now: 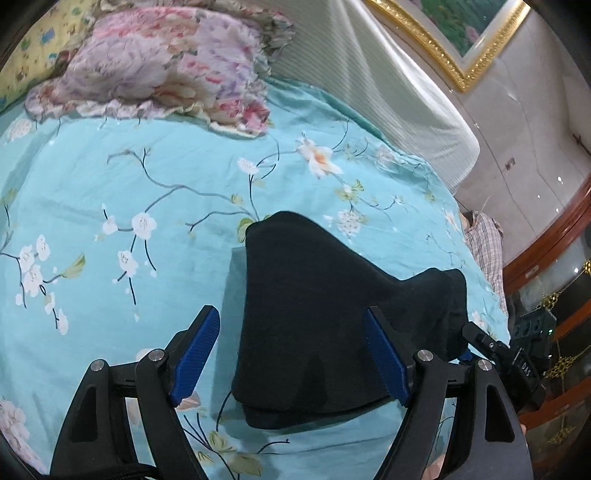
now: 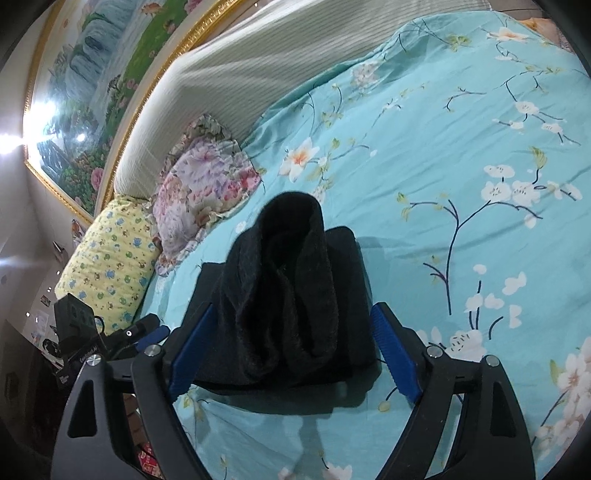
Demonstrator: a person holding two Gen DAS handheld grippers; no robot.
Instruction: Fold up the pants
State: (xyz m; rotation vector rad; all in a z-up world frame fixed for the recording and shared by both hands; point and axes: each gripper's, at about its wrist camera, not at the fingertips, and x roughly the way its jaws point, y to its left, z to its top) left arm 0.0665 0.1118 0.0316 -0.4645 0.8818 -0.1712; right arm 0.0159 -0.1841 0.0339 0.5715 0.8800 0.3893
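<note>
While the black pants [image 1: 325, 317] lie as a folded bundle on the floral bed sheet [image 1: 155, 177], left gripper [image 1: 291, 354] and right gripper [image 2: 291, 350] stand open astride them (nothing gripped); the top layer bulges and wants pressing flat.

The yellow pillow [image 1: 33, 55] is cut off by the left edge; the framed painting [image 1: 476, 33] by the top edge.

One folded black fabric pants bundle [image 1: 325, 332] at lower centre; two pillows at upper left: one pink floral pillow [image 1: 155, 70], one yellow patterned pillow [image 1: 33, 55]; one gold-framed painting [image 1: 458, 33] upper right.
</note>
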